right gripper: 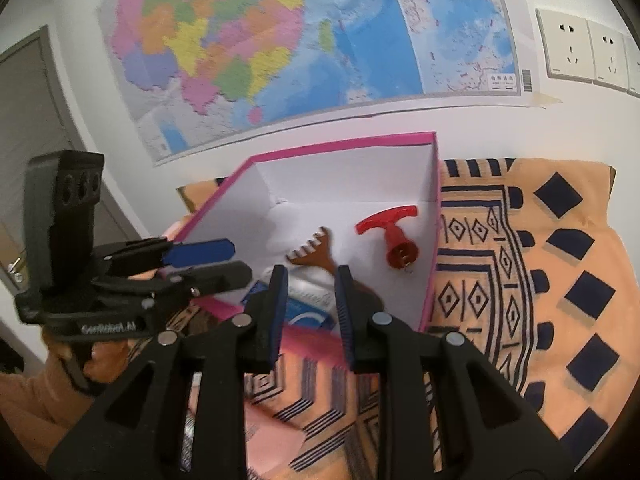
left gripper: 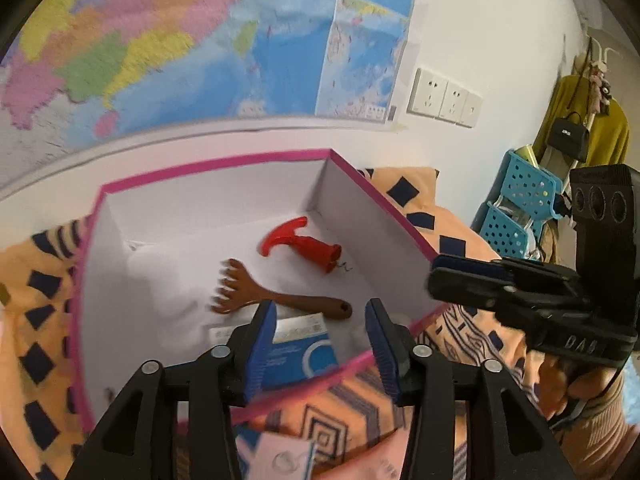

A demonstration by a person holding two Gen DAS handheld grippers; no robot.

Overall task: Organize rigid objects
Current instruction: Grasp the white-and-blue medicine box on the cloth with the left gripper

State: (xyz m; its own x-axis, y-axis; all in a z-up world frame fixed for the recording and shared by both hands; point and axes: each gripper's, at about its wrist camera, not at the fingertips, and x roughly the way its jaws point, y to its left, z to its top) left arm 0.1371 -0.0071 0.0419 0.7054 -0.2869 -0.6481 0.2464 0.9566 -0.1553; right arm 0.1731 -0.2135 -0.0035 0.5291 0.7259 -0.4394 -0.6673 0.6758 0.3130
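A pink-rimmed white box (left gripper: pixel 224 160) (right gripper: pixel 344 142) stands on the patterned cloth. Inside lie a red corkscrew (left gripper: pixel 300 244) (right gripper: pixel 394 236), a brown wooden rake-shaped scratcher (left gripper: pixel 272 294) (right gripper: pixel 314 254) and a blue and white packet (left gripper: pixel 300 348) (right gripper: pixel 308 312). My left gripper (left gripper: pixel 322 344) is open and empty, hovering over the box's near edge above the packet. My right gripper (right gripper: pixel 312 312) is open and empty, just in front of the box's near wall. Each gripper shows from the side in the other's view, the right one (left gripper: pixel 472 276) and the left one (right gripper: pixel 208 260).
An orange cloth with dark blue patterns (right gripper: pixel 540 280) covers the surface. A flat packet (left gripper: pixel 280 456) lies on it near my left gripper. A map (right gripper: pixel 280 40) and wall sockets (left gripper: pixel 444 98) are on the wall behind. Blue perforated baskets (left gripper: pixel 516 208) stand at the right.
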